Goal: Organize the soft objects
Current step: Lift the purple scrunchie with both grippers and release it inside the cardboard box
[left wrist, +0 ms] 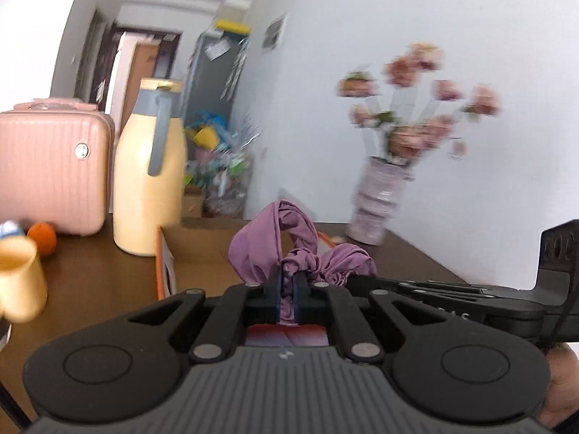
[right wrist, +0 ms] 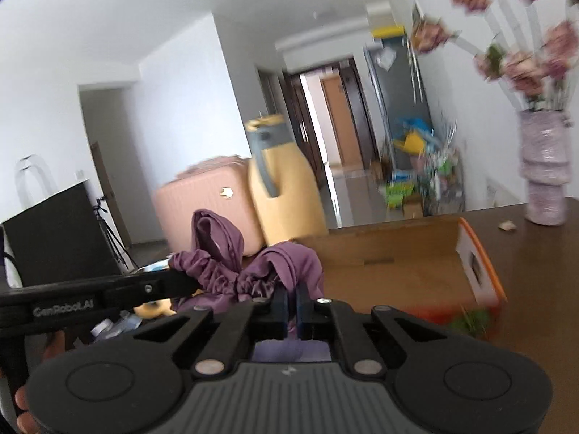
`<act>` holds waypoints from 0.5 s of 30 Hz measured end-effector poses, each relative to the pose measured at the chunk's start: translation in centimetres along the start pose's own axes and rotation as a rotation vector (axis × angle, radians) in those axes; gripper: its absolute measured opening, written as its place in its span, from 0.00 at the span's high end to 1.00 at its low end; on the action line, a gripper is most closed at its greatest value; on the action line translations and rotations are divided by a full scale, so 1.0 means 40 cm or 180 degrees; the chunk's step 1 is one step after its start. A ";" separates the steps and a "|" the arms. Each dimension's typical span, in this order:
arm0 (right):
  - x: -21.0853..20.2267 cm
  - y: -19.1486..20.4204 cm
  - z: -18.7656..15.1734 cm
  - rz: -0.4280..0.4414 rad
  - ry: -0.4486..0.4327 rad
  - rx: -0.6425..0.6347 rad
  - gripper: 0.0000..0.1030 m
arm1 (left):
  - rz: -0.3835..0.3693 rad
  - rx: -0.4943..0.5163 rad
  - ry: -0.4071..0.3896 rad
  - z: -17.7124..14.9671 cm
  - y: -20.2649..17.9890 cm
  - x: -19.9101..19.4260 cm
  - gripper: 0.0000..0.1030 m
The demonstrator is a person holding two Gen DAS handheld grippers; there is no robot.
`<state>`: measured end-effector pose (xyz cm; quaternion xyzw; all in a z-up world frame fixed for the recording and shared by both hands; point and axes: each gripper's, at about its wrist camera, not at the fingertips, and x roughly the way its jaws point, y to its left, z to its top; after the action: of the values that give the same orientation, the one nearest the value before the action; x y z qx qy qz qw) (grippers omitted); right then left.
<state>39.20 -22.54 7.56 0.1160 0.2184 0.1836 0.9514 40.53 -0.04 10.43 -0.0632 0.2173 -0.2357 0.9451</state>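
Observation:
A purple cloth (left wrist: 275, 249) with a gathered elastic edge hangs bunched in the air between both grippers. My left gripper (left wrist: 288, 275) is shut on one part of it. My right gripper (right wrist: 292, 294) is shut on another part of the same cloth (right wrist: 246, 271). The right gripper enters the left wrist view from the right (left wrist: 365, 280). The left gripper enters the right wrist view from the left (right wrist: 188, 284). An open cardboard box (right wrist: 398, 271) with an orange rim lies on the brown table just beyond the cloth, and shows in the left wrist view (left wrist: 195, 249).
A yellow thermos jug (left wrist: 148, 181) and a pink case (left wrist: 50, 170) stand at the table's far left. A yellow cup (left wrist: 18, 282) and an orange (left wrist: 42, 237) are nearer left. A lilac vase with pink flowers (left wrist: 376, 199) stands far right by the wall.

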 end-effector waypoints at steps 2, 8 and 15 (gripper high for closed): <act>0.150 -0.050 0.087 -0.0107 0.0235 0.0023 0.96 | 0.0072 -0.0084 0.0242 0.066 0.054 0.135 0.94; 0.579 -0.208 0.176 -0.0249 0.1203 0.0628 0.96 | 0.0550 -0.0360 0.1037 0.099 0.204 0.503 0.94; 0.720 -0.225 0.145 -0.0377 0.1435 0.0570 0.79 | 0.0811 -0.0338 0.1281 0.073 0.254 0.624 0.86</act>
<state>68.66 -19.99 -0.82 0.1429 0.4469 0.1286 0.8737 65.88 -2.83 1.26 -0.0367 0.4195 -0.1106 0.9002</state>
